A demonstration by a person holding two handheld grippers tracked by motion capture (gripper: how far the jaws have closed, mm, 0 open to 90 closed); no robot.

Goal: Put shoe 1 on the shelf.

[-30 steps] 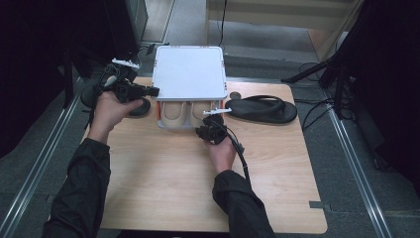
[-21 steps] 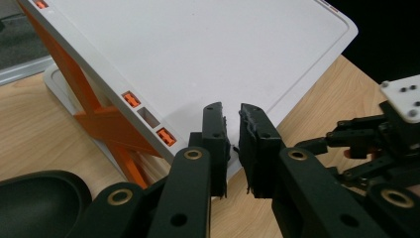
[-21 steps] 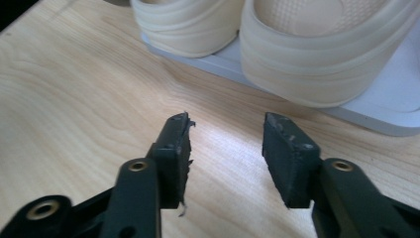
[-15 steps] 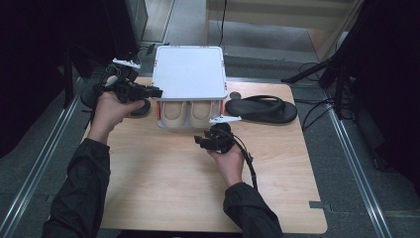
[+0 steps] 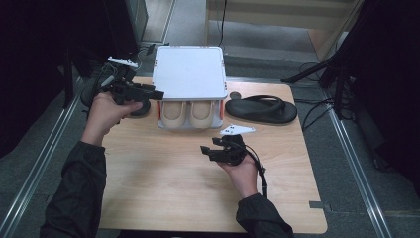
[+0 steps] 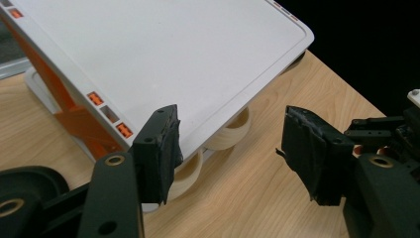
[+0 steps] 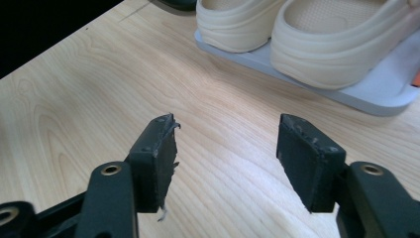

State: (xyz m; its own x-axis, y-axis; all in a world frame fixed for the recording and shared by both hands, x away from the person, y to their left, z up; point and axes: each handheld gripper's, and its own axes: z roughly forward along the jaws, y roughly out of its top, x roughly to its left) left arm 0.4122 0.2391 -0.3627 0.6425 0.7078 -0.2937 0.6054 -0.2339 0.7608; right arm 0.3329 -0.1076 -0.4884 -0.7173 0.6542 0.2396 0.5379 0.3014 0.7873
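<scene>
A white two-tier rack stands at the table's far edge, its flat white top on orange side pieces. Two cream clogs sit side by side on its lower shelf. My left gripper hovers at the rack's front left corner; its jaws have just been opening and stand open with nothing between them. My right gripper is over bare wood in front of the clogs; its jaws have also just been opening and are empty.
A black flip-flop lies on the table right of the rack. Another black sandal lies under my left hand, left of the rack. Dark floor and cables surround the wooden table.
My right gripper has drawn back from the clogs toward the near side of the table, and its jaws have opened. The left gripper stayed at the rack's corner and opened its jaws.
</scene>
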